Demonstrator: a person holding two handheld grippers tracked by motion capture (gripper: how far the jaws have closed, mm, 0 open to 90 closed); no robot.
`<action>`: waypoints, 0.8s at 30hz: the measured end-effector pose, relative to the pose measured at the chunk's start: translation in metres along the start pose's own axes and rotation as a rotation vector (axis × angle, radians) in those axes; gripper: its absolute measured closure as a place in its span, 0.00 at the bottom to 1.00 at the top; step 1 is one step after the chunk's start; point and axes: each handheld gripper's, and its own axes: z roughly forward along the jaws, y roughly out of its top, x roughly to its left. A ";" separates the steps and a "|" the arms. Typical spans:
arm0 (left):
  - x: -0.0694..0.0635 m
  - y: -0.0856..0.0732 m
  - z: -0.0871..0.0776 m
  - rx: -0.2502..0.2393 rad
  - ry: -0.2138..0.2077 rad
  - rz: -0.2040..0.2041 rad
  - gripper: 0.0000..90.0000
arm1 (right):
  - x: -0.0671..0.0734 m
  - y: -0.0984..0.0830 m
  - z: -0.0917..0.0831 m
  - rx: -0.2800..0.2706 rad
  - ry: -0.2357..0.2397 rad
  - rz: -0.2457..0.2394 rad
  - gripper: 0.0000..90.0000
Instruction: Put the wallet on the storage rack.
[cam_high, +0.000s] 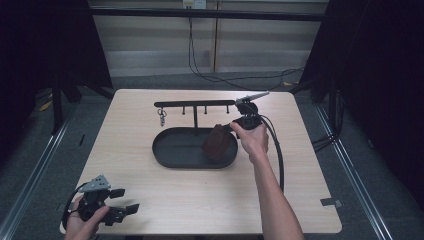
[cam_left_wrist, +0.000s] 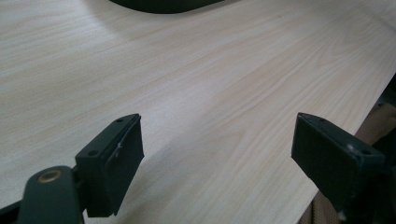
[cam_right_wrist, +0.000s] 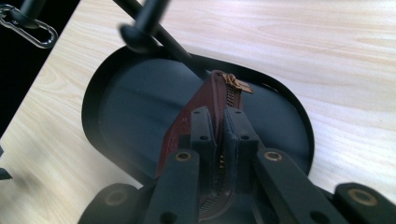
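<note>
Pale wood table (cam_high: 150, 200), dark floor around. Centre: black oval tray (cam_high: 172, 147) under a hook rack (cam_high: 192, 104), carabiner (cam_high: 162, 116) hanging at its left end. Brown zip pouch (cam_right_wrist: 212, 100) clamped tight in right gripper (cam_right_wrist: 218, 122), over the tray's right end. Left gripper (cam_left_wrist: 217, 149) near table's front corner, wide apart, holding nothing.

My two black claws

Left gripper (cam_high: 131, 209) carries a grey three-cornered plate; right gripper (cam_right_wrist: 219, 135) has brass-ringed screws, flat pads, and a thick black cable. Forearms bare.
</note>
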 end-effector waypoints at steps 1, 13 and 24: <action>0.000 0.000 0.000 0.001 -0.001 -0.002 0.19 | -0.001 -0.001 0.002 0.000 0.007 0.008 0.93; -0.001 0.000 -0.001 -0.013 -0.001 -0.004 0.19 | -0.018 -0.016 0.024 -0.043 0.037 0.050 0.92; 0.000 0.000 -0.002 -0.014 -0.003 -0.009 0.18 | -0.027 -0.025 0.040 -0.034 0.008 0.039 0.90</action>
